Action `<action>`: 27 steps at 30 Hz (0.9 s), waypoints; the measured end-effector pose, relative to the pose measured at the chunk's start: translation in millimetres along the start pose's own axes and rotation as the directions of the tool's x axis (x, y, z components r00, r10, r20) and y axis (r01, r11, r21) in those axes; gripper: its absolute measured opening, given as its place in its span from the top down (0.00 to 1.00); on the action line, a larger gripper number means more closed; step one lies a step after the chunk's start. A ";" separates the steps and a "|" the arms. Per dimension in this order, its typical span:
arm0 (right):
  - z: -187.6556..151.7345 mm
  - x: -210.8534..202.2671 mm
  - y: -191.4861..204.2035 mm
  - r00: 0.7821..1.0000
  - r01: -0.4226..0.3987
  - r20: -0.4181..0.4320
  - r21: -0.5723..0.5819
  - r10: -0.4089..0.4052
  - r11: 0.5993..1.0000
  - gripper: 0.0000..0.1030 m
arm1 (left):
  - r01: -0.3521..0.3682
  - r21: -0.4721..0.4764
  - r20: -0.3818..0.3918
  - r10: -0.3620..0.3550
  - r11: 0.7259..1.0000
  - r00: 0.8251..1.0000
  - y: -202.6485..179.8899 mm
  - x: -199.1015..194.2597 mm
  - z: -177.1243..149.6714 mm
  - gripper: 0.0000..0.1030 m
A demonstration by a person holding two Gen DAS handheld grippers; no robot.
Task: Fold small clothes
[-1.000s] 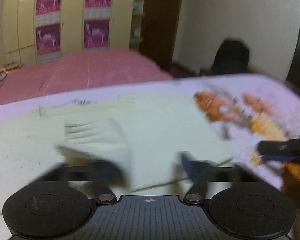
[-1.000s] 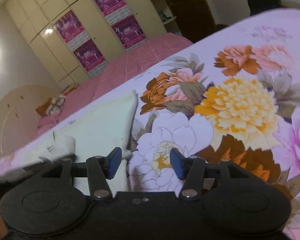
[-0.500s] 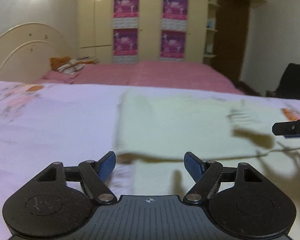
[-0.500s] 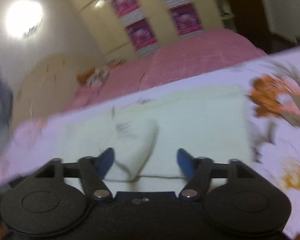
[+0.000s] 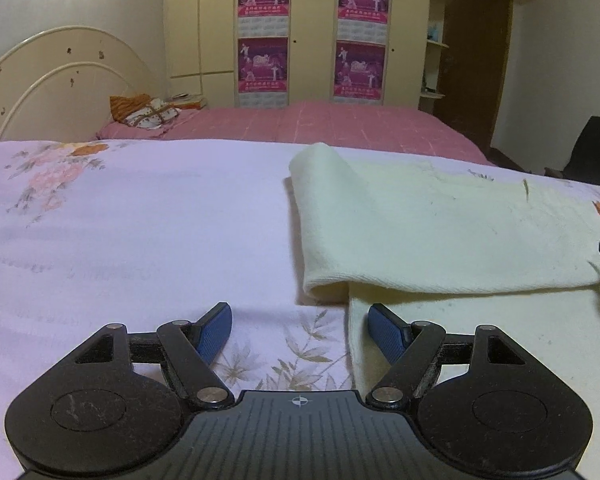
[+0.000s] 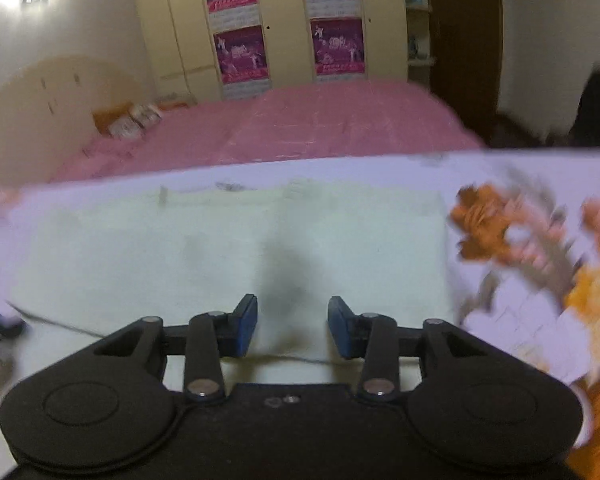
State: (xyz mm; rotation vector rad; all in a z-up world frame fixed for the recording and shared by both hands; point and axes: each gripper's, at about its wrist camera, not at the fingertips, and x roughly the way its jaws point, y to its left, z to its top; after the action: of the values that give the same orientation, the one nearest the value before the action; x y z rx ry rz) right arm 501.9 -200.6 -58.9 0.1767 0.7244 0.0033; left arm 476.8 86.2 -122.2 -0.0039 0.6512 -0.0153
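Our left tongs (image 5: pixel 299 330) are wide open, nothing btwn the pads, held just above the floral sheet (image 5: pixel 140 240). The cream cloth (image 5: pixel 440 232) lies just ahead and to the right; its folded-over flap ends right in front of the right pad, w/ the lower layer's edge running under that pad. Our right tongs (image 6: pixel 292 326) are about half open and closing, pads over the cloth (image 6: pixel 228 248), nothing gripped yet; the view is blurred. Sheet flowers sit to the right. Beyond both: a pink bed (image 5: pixel 320 124), then a wardrobe (image 5: pixel 312 28).
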 end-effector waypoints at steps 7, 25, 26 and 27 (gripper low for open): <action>2.0 3.0 -19.7 0.998 -0.070 0.008 0.148 0.070 0.987 0.87 | 0.009 0.005 -0.007 -0.009 1.000 1.000 4.6 3.3 3.7 0.37; 1.7 -5.6 -60.7 0.999 0.006 0.050 0.178 -0.015 0.984 0.95 | 0.010 0.014 -0.005 -0.010 1.000 1.000 -5.4 11.3 8.6 0.41; 1.5 -5.7 -61.7 0.999 0.008 0.052 0.178 -0.017 0.984 0.95 | 0.008 0.012 -0.010 -0.008 1.000 1.000 -4.8 12.9 8.9 0.41; 0.9 -6.6 -62.4 0.998 0.008 0.054 0.177 -0.017 0.984 0.95 | 0.007 0.011 -0.014 -0.007 1.000 1.000 -4.8 13.8 9.2 0.41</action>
State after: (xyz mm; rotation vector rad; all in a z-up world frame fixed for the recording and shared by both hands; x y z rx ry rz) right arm 493.9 -262.7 -64.0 0.3404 0.6708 -0.0778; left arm 493.2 81.3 -123.2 0.0043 0.6649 -0.0258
